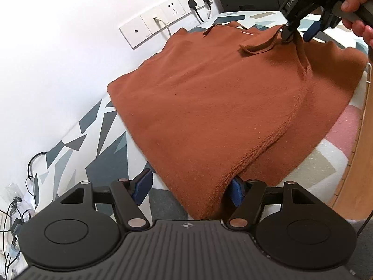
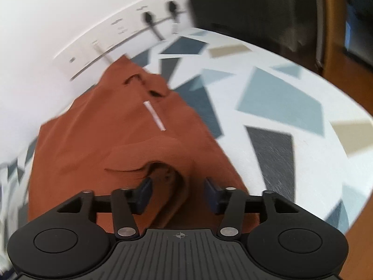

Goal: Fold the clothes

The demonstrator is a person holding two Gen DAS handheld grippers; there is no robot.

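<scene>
From our left gripper (image 1: 191,187), the top (image 1: 209,98) lies on the table (image 1: 109,149); it looks soft and floppy. Our jaws stand apart with the hem corner between them. From our right gripper (image 2: 178,192), jaws apart, a strap (image 2: 172,186) runs between them, a good spot to pinch.

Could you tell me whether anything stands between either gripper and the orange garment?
Nothing visible does. The left gripper already straddles the near hem of the orange garment, jaws open. The right gripper is open around a raised fold by the strap. The patterned table cover beside the garment looks bare.
</scene>
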